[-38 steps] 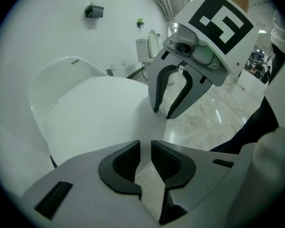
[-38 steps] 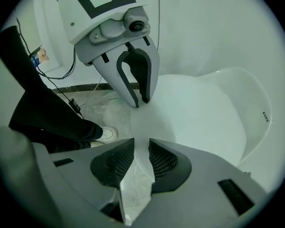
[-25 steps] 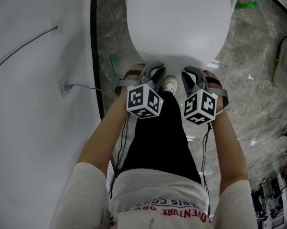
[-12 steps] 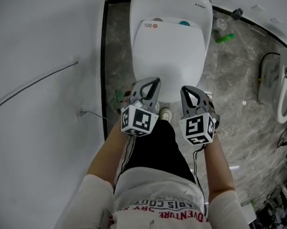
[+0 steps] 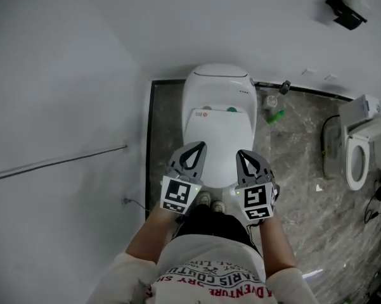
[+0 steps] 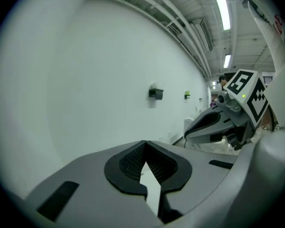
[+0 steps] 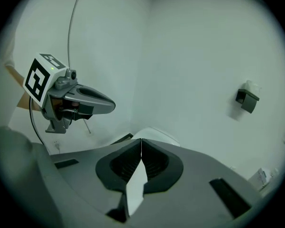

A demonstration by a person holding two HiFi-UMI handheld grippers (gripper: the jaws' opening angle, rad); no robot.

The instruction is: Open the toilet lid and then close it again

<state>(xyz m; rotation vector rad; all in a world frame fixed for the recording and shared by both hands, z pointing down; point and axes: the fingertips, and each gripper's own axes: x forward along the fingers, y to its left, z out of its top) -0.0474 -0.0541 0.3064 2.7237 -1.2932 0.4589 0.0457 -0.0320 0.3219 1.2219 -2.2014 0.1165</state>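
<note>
Counting two grippers, lower centre: left gripper (image 5: 200, 145) and right gripper (image 5: 239, 153), jaws pressed together, nothing held. One lid (image 5: 219, 132) down on toilet (image 5: 219, 81), frame centre, near edge hidden behind grippers. Also second toilet (image 5: 358, 154) at right edge, one green bottle (image 5: 274, 115) between, one black box (image 5: 345, 8) upper right, one cable (image 5: 57, 162) on wall, left.

Left gripper (image 5: 197, 146), right gripper (image 5: 241, 152): grey moulded shells, tapered jaws, black ribbed pads (image 6: 132, 161) inside. Marker cube (image 5: 179, 194) at near end of each: white faces, black square patterns, small green light. Wearer: white short-sleeved shirt (image 5: 206, 268), red and dark lettering; black lower garment (image 5: 210, 225); pale shoes (image 5: 210, 202).
</note>
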